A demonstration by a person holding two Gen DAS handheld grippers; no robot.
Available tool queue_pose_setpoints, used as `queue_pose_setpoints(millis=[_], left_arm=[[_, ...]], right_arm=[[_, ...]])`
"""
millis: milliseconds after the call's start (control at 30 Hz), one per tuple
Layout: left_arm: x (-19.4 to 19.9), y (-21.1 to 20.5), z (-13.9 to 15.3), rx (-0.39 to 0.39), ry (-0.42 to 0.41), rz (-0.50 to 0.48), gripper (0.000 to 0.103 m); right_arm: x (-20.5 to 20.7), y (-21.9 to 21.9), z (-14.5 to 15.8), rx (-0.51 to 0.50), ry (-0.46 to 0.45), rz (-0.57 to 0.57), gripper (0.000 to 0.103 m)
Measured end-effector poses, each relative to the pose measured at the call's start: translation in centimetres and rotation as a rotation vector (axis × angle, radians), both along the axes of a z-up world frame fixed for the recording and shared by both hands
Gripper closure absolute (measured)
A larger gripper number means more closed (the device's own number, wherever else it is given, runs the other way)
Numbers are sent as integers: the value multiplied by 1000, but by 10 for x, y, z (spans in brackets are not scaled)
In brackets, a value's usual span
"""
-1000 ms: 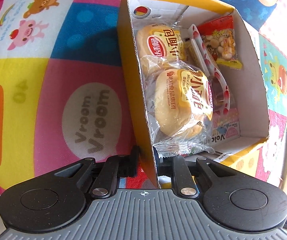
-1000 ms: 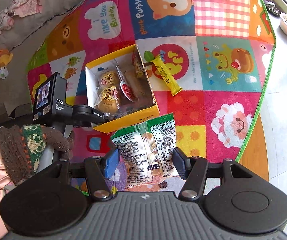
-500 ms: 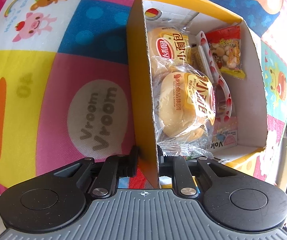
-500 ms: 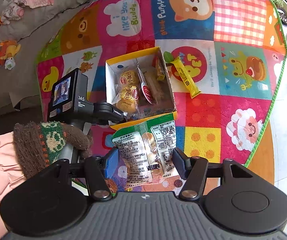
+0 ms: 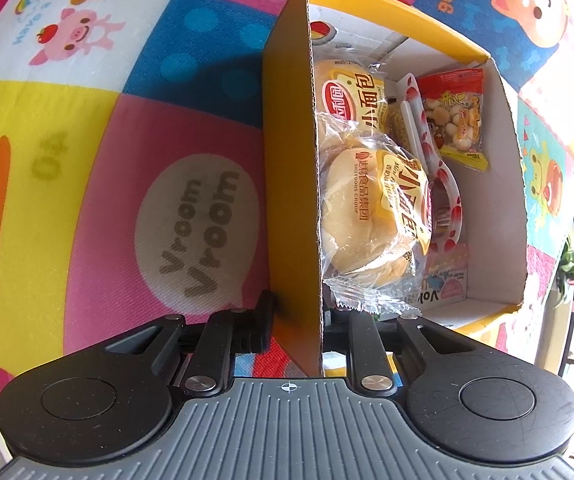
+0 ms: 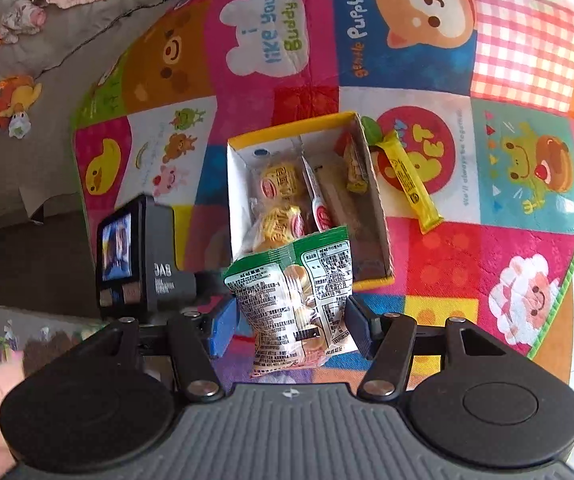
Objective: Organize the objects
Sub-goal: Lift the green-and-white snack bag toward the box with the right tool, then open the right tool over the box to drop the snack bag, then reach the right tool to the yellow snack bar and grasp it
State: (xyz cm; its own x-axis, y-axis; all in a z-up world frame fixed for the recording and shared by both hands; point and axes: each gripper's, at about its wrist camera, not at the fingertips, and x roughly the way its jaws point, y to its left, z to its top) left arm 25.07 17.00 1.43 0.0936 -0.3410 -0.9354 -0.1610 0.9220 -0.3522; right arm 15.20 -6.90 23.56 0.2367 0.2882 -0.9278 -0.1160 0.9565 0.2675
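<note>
— Holding anything right now?

— Yes. My right gripper (image 6: 291, 322) is closed on a green snack bag (image 6: 297, 300), squeezed from both sides and hanging in the air above the near end of the box (image 6: 379, 216), so I judge it only needs lowering in. My left gripper (image 5: 299, 316) is clamped on the box's near left wall, one finger outside and one inside, probably to keep the box from sliding on the play mat (image 5: 127, 160).

— What's in the box?

— I count two wrapped buns (image 5: 371, 216) stacked along the left wall, one long red-and-white packet (image 5: 443, 184) down the middle, one small red bag of puffs (image 5: 459, 120) at the far right, and one flat pack (image 5: 447, 280) lying under the rest.

— Anything left outside?

— One yellow bar (image 6: 409, 182), on the mat just beside the box's right wall. It looks like the next thing to go in.
</note>
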Motion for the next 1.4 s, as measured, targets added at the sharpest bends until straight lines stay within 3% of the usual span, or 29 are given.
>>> queue_pose_setpoints(millis=[167, 267, 400, 600, 800, 1000, 1233, 1400], left_arm=[[2, -3, 2, -3, 9, 17, 82], [1, -2, 0, -6, 13, 35, 82], [-2, 2, 1, -4, 22, 55, 82], [-6, 3, 5, 29, 56, 88, 84], [-2, 1, 9, 68, 108, 123, 86], [8, -11, 13, 124, 170, 134, 90], [21, -16, 26, 159, 198, 159, 91], [21, -25, 27, 195, 208, 152, 91]], right_arm=[[45, 24, 9, 47, -46, -10, 45], [59, 25, 18, 72, -81, -35, 26], [62, 3, 19, 81, -104, -52, 25], [35, -68, -16, -69, -76, -105, 25], [8, -121, -53, -249, -84, 14, 25], [14, -154, -82, -224, -59, 55, 26], [40, -160, -104, -170, -62, 158, 25], [62, -164, -122, -140, -42, 163, 26]])
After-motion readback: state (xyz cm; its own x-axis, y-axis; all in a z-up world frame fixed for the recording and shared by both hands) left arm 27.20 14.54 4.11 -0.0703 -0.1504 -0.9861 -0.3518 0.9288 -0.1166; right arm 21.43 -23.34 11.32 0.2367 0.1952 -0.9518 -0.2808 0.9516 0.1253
